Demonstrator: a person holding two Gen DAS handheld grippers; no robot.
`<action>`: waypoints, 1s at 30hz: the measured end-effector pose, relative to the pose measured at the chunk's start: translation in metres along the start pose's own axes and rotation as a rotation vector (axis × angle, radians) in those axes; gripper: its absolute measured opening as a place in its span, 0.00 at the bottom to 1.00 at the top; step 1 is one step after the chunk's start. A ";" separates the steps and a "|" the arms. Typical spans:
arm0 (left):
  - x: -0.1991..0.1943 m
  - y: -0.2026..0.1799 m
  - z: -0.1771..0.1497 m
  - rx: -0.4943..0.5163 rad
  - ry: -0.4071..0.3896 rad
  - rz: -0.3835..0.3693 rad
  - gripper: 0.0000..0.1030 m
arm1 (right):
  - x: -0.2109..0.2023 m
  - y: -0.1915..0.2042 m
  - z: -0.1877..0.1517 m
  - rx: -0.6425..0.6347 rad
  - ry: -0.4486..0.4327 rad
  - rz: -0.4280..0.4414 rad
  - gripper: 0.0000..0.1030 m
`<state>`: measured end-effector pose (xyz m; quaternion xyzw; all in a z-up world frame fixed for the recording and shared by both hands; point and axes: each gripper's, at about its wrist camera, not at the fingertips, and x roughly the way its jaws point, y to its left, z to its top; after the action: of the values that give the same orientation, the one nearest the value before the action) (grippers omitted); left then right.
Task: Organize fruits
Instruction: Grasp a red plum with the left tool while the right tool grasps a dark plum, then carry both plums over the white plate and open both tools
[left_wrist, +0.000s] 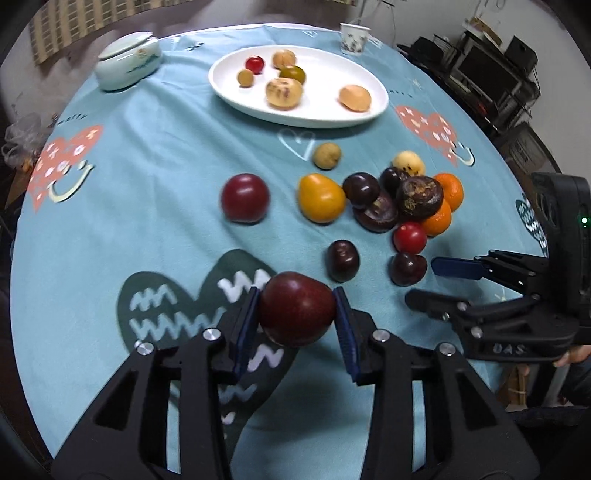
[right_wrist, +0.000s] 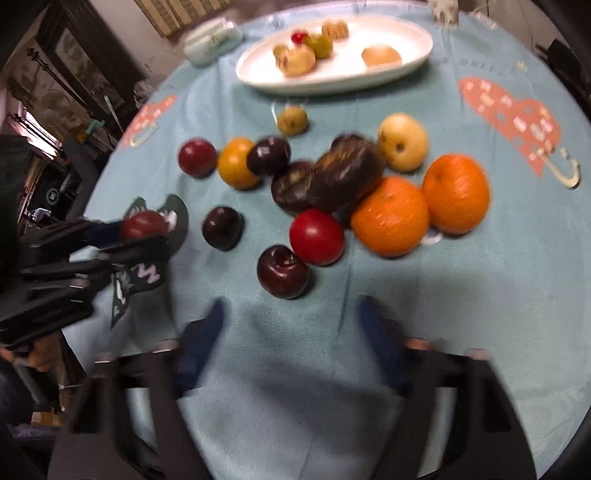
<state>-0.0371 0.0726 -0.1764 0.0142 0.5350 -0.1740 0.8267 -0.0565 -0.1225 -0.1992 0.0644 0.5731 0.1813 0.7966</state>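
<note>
My left gripper (left_wrist: 297, 312) is shut on a dark red plum (left_wrist: 296, 308), held just above the blue tablecloth; it also shows in the right wrist view (right_wrist: 142, 226). My right gripper (right_wrist: 291, 314) is open and empty, just short of a dark plum (right_wrist: 282, 271); in the left wrist view (left_wrist: 424, 282) it sits at the right. A pile of loose fruit lies mid-table: a red tomato (right_wrist: 316, 236), two oranges (right_wrist: 389, 216), dark plums, a yellow fruit (left_wrist: 320, 197), a red plum (left_wrist: 245, 197). The white oval plate (left_wrist: 236, 88) at the back holds several small fruits.
A pale lidded bowl (left_wrist: 127, 64) stands at the back left and a paper cup (left_wrist: 354, 37) at the back right. The round table's edge curves close on both sides. Dark shelves and clutter stand beyond the table.
</note>
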 end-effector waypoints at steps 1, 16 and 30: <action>-0.002 0.002 -0.001 -0.003 -0.003 0.002 0.39 | 0.001 0.002 0.001 -0.004 -0.004 -0.008 0.58; -0.015 -0.002 0.000 0.026 -0.027 -0.040 0.39 | -0.012 0.010 0.002 -0.017 -0.045 0.039 0.28; -0.018 -0.025 0.122 0.060 -0.171 -0.101 0.40 | -0.075 -0.027 0.089 -0.029 -0.220 0.046 0.28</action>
<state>0.0563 0.0279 -0.1042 -0.0030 0.4571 -0.2319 0.8587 0.0122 -0.1657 -0.1111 0.0853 0.4779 0.1995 0.8512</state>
